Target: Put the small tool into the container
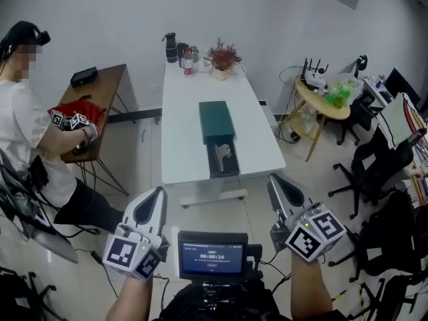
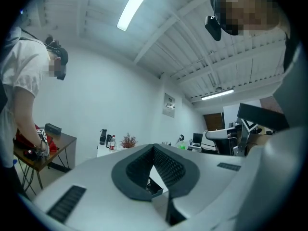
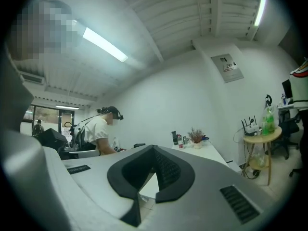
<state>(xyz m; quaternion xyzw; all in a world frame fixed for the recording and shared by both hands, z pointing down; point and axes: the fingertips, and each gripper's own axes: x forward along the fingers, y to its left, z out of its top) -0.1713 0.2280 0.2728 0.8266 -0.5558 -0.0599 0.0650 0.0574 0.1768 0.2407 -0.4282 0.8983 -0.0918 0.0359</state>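
**Approach not begun, both grippers empty**

The white table (image 1: 186, 112) stands far ahead of you, well apart from both grippers. On it lies a dark green box (image 1: 215, 119), likely the container, with a dark tray (image 1: 231, 168) at its near end. The small silvery tool (image 1: 221, 154) rests on that tray. I judge you're at the approach: step in, then open over the tool. Your left gripper (image 1: 159, 192) and right gripper (image 1: 273, 180) are closed on nothing.

Both arms raised side by side in front of the body, bare left forearm (image 1: 129, 301) and right forearm (image 1: 311, 291) coming up from the lower edge, left tongs (image 1: 158, 192) and right tongs (image 1: 273, 178) pointing forward, jaws of each closed together, nothing between them.
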